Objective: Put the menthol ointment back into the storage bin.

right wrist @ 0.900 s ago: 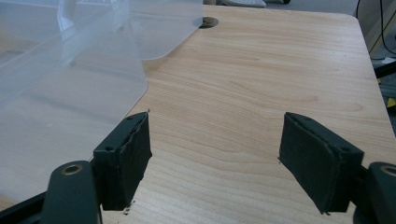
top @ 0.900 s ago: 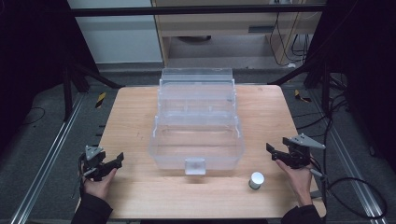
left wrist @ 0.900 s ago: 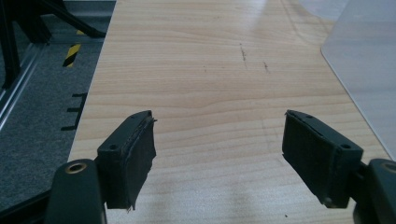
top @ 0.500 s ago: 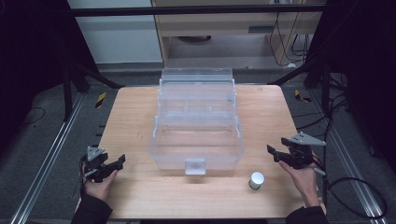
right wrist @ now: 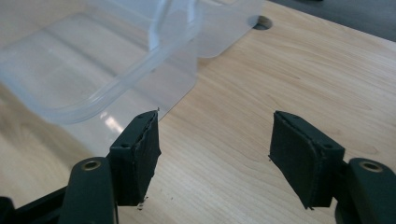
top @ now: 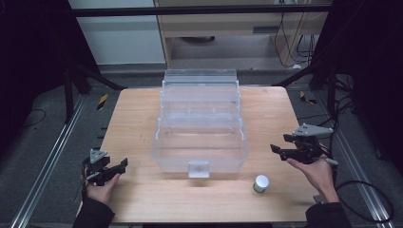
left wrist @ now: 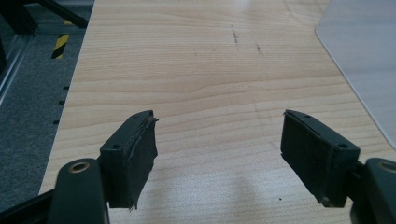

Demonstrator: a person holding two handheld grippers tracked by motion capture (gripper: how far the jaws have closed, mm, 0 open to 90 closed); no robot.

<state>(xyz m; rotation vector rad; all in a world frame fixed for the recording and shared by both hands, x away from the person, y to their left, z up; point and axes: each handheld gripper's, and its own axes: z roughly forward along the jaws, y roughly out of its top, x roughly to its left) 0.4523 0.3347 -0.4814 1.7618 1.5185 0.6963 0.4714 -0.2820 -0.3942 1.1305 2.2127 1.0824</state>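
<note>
A clear plastic bin [top: 199,137] with its lid folded back stands in the middle of the wooden table [top: 142,118]. A small white jar [top: 260,183] sits in front of the bin's right corner. My left gripper [top: 121,166] hovers near the table's front left, open, with bare wood between its jaws [left wrist: 219,154]. My right gripper [top: 278,151] is held to the right of the bin, above and to the right of the jar. It points toward the bin's corner [right wrist: 93,70], and it is open with nothing between its jaws [right wrist: 215,154].
The bin's clear edge [left wrist: 364,56] shows at the far right of the left gripper view. A cable hole [right wrist: 262,22] lies in the tabletop beyond the bin. Metal rails [top: 52,156] and dark floor flank the table.
The right gripper has shifted slightly away from the front edge. The left gripper, the bin and the jar have stayed put.
</note>
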